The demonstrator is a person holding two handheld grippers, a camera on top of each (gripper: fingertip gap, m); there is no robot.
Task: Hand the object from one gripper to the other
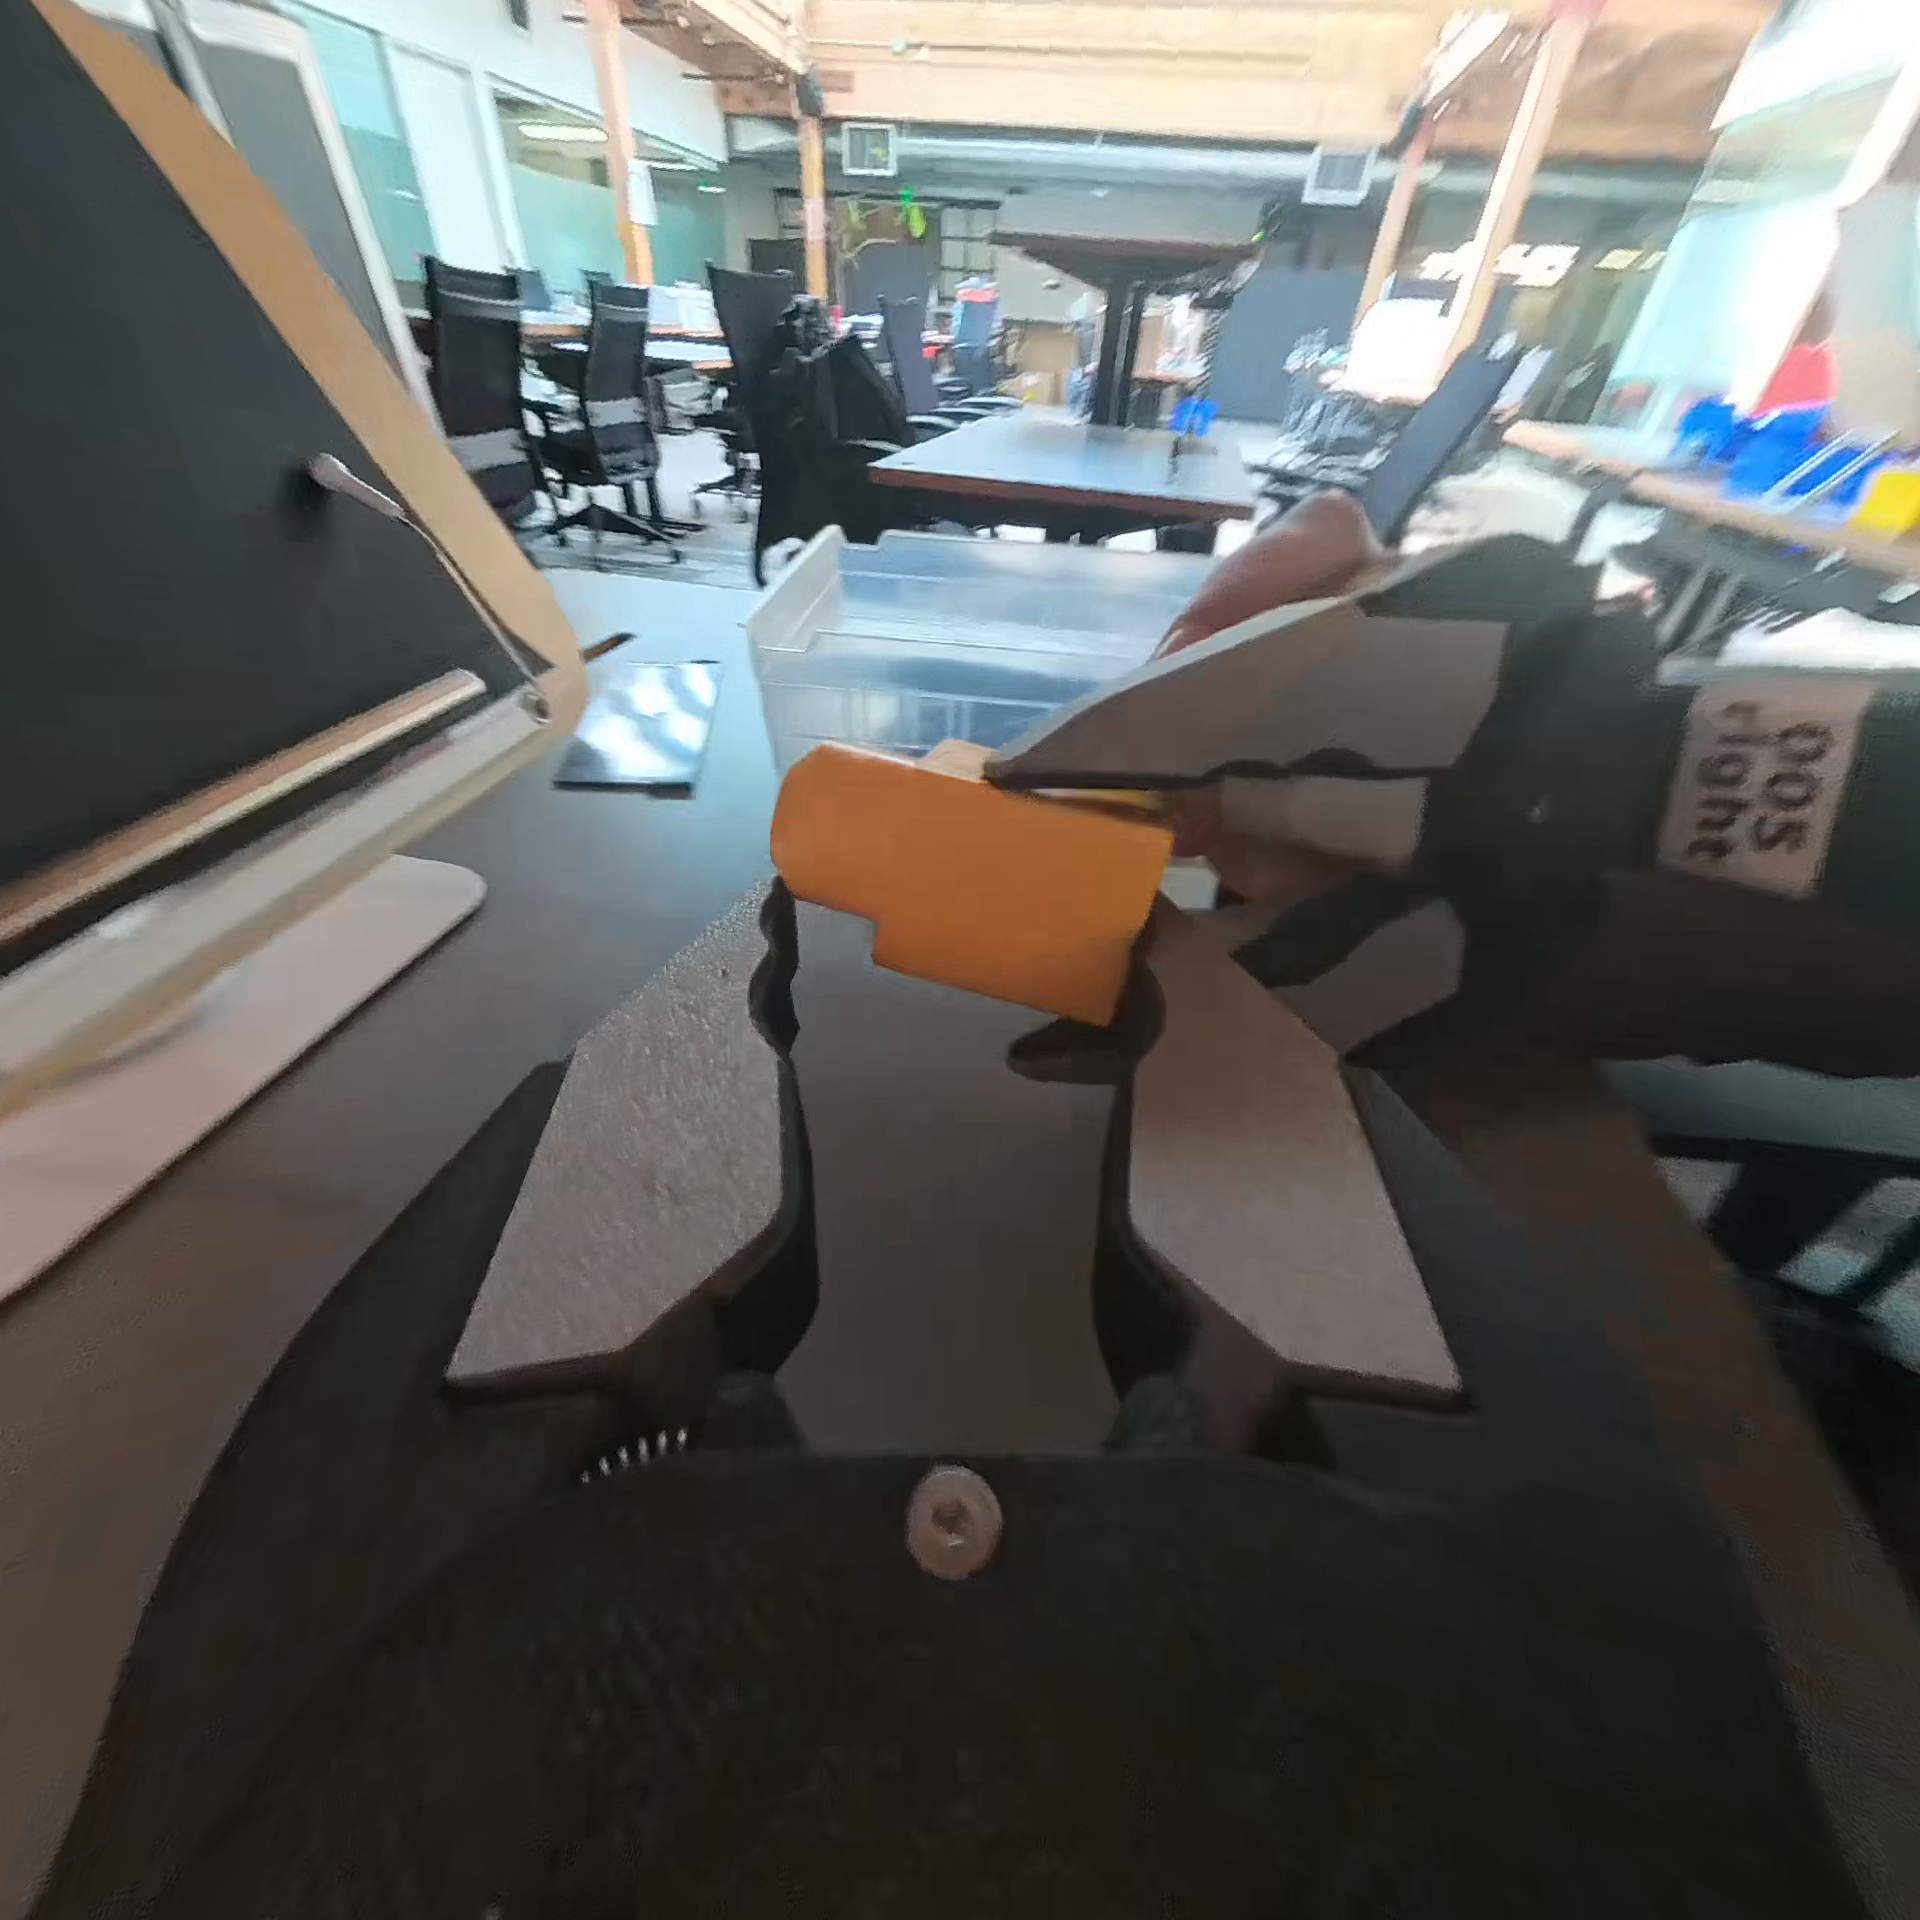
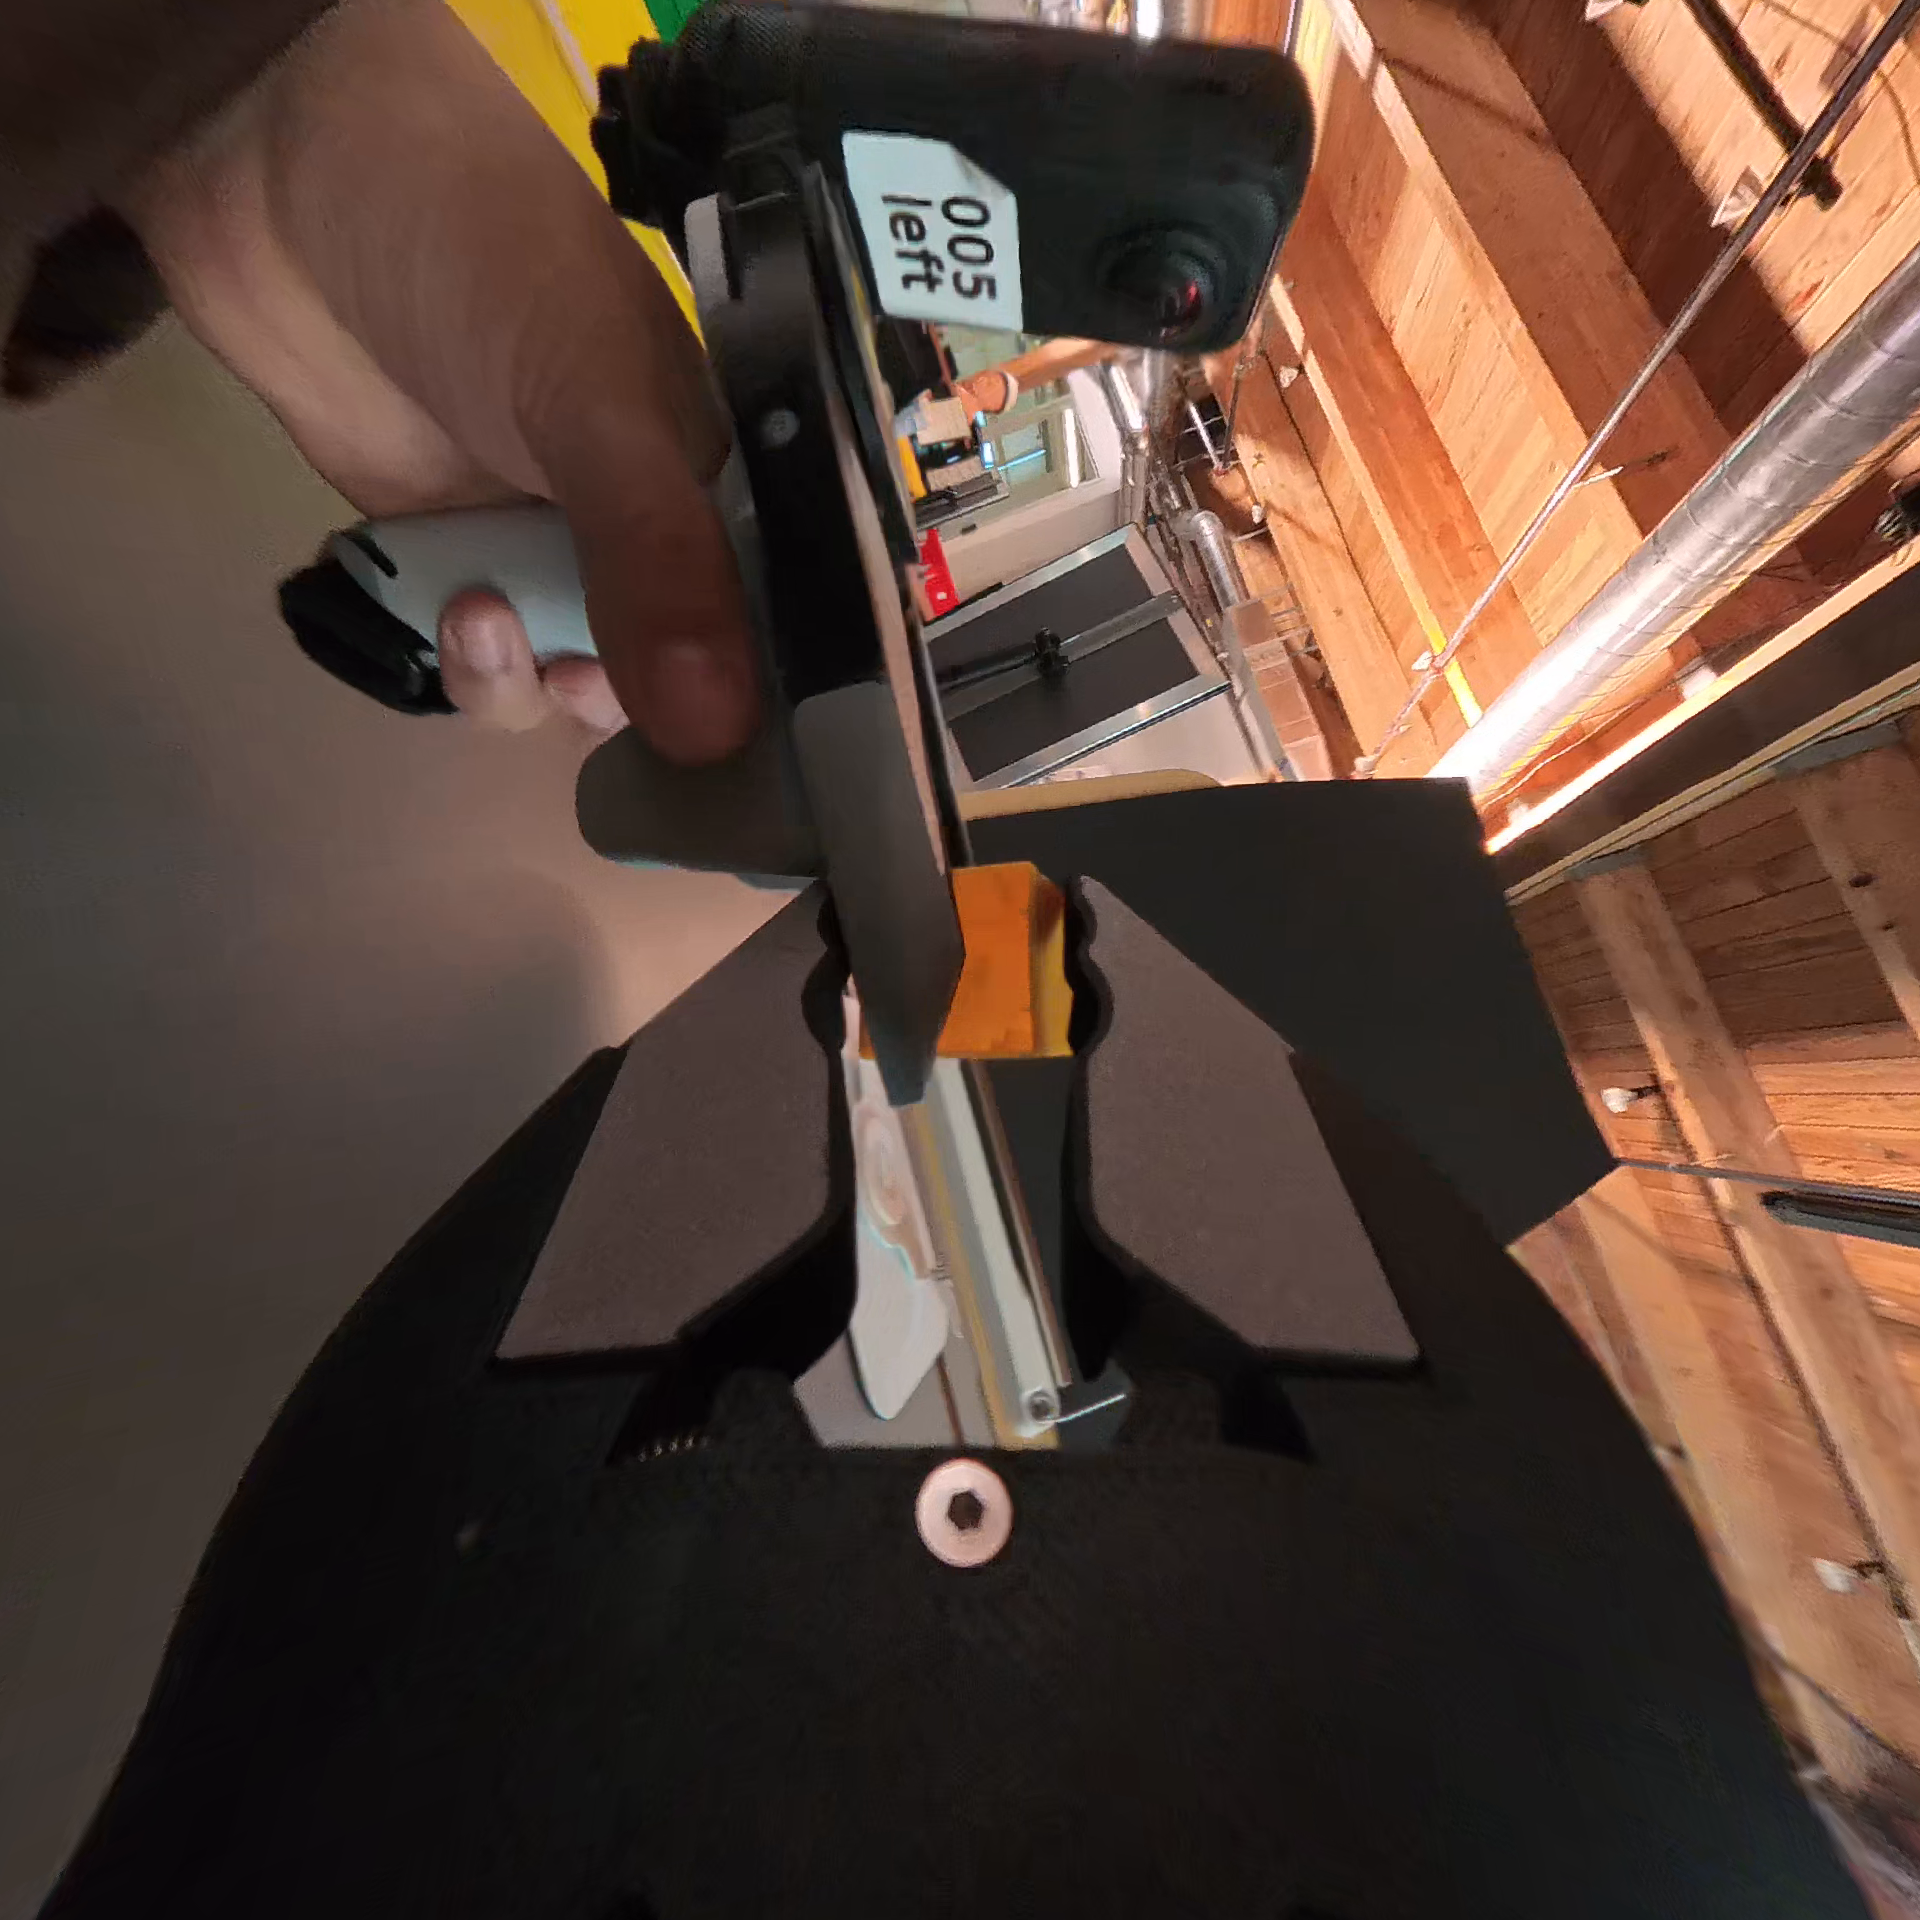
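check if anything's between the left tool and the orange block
Nothing visible does. The orange block, pinched by the right tool, sits right at the left tool's open fingertips, with bare gap behind it. In the right wrist view, one left finger already lies against the block's side.

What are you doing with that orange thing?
A person holds a hand-held gripper in each hand and is passing an orange block between them above a dark table. The right hand-held gripper pinches the block. The left hand-held gripper sits around it with its fingers open, not yet closed on it.
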